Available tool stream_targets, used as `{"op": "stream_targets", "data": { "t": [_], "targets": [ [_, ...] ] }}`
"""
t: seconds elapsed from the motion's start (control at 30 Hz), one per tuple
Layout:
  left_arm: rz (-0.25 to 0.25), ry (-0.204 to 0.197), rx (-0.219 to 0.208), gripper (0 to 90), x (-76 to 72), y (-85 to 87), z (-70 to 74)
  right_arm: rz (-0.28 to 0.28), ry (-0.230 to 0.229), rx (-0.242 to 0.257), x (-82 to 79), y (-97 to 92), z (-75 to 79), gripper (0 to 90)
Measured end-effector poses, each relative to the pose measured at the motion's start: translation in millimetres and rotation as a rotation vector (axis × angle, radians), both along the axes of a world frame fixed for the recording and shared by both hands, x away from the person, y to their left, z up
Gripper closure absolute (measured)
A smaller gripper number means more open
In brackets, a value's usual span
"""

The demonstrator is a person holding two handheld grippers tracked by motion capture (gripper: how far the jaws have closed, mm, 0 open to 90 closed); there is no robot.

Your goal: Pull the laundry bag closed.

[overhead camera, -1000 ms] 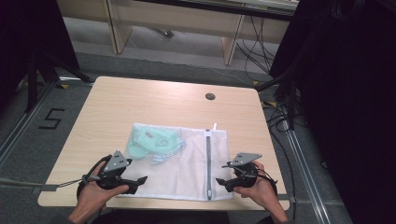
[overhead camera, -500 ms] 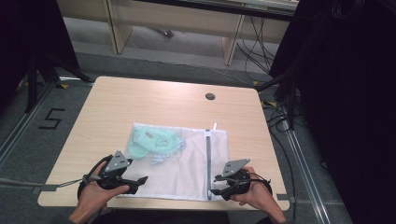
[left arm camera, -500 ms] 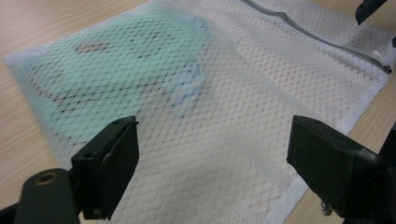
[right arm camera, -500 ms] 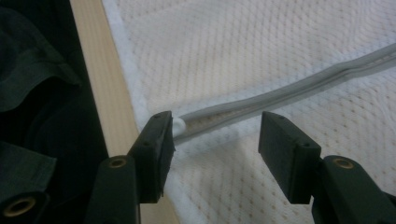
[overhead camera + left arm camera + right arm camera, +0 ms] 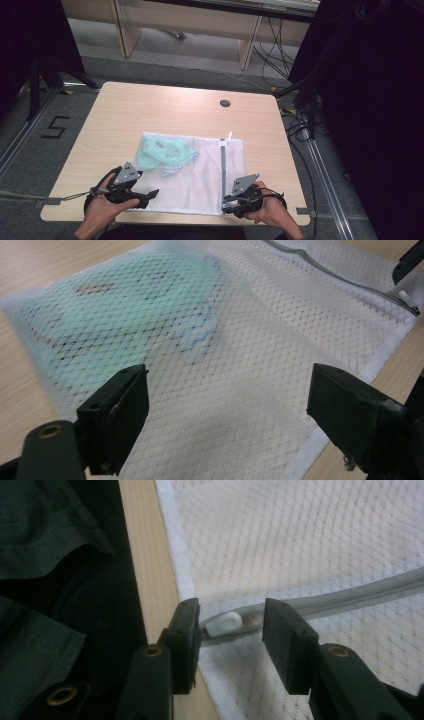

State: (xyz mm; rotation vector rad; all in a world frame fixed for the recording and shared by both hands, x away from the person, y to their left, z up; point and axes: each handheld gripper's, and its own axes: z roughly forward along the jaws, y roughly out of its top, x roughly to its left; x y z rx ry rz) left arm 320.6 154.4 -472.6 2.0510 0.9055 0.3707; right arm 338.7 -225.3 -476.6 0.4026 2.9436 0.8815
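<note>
Right gripper point(image 5: 228, 204) has shifted toward the table's point(image 5: 175, 105) near edge, reaching the zipper pull point(image 5: 224, 623).
Pull sits between its narrowed jaws; zipper point(image 5: 223, 170) runs away. Left gripper point(image 5: 148, 197) wide over mesh bag point(image 5: 200, 180).

The surface point(image 5: 165, 110) is left bare from 9 through 12 to 3 o'clock of the mesh bag point(image 5: 200, 175), broken only by a small round grommet point(image 5: 225, 103) at 12 o'clock. The near edge at 6 o'clock is taken up by the bag, where the left hand-held gripper point(image 5: 150, 196) and right hand-held gripper point(image 5: 226, 204) are placed; narrow strips are left beside the bag.
</note>
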Motion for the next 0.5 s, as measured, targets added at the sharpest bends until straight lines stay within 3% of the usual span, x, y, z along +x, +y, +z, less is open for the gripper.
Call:
{"op": "stream_targets", "data": {
  "t": [0.33, 0.4, 0.5],
  "targets": [
    [-0.001, 0.002, -0.001, 16.6, 1.4, 0.0, -1.3, 0.053, 0.004, -0.031, -1.5, 5.2, -1.9, 64.7],
    [-0.012, -0.006, 0.026, 16.5, 1.8, 0.8, -0.8, 0.06, 0.006, -0.045, -0.1, 7.3, -3.7, 64.0],
    [0.0, 0.002, 0.006, 16.6, 0.9, -0.8, -1.8, 0.077, 0.011, -0.053, 1.1, 9.6, -4.0, 65.8]
  ]
}}
